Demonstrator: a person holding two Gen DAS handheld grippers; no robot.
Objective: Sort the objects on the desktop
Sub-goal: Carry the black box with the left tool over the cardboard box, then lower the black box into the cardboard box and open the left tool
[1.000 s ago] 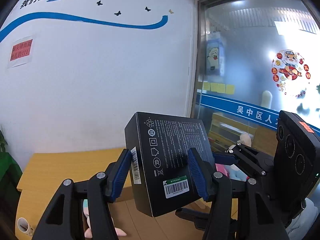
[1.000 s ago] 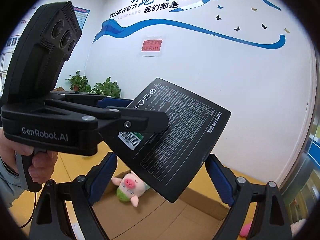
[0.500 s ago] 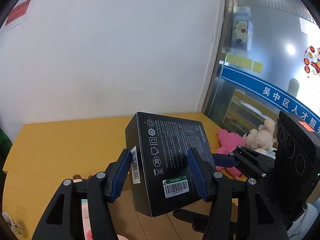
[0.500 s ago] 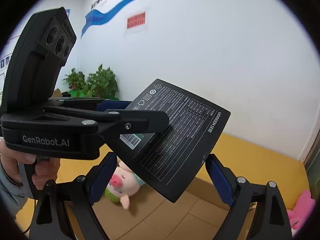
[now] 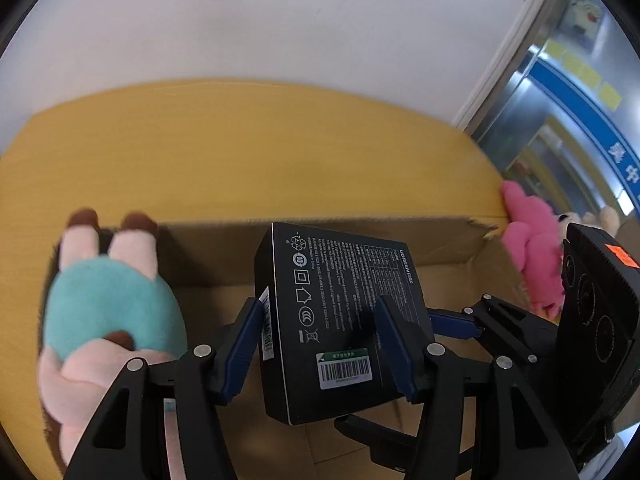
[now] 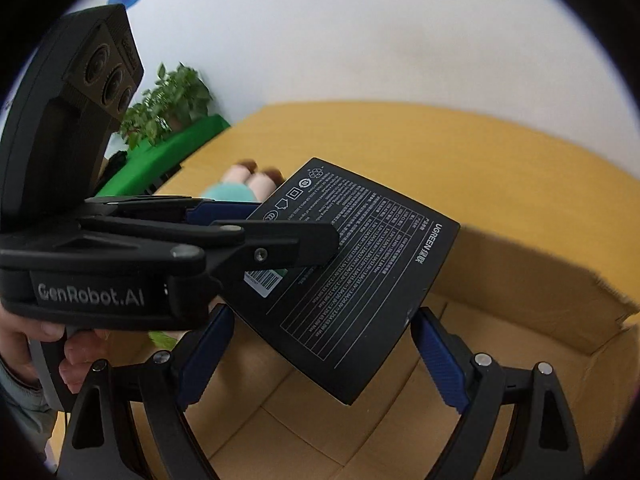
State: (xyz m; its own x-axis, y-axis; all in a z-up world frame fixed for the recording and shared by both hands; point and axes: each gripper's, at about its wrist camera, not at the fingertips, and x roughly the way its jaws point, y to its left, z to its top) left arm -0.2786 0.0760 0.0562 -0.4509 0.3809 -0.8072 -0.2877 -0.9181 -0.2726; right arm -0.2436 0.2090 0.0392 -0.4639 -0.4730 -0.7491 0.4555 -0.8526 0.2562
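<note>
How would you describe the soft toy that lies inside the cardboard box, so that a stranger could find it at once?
Find the open cardboard box on the yellow table. In its left corner, beside the left gripper that holds a black UGREEN box, lies a plush pig. Its pale pink body with teal clothing and brown feet differs from the bright pink plush outside the box.
</note>
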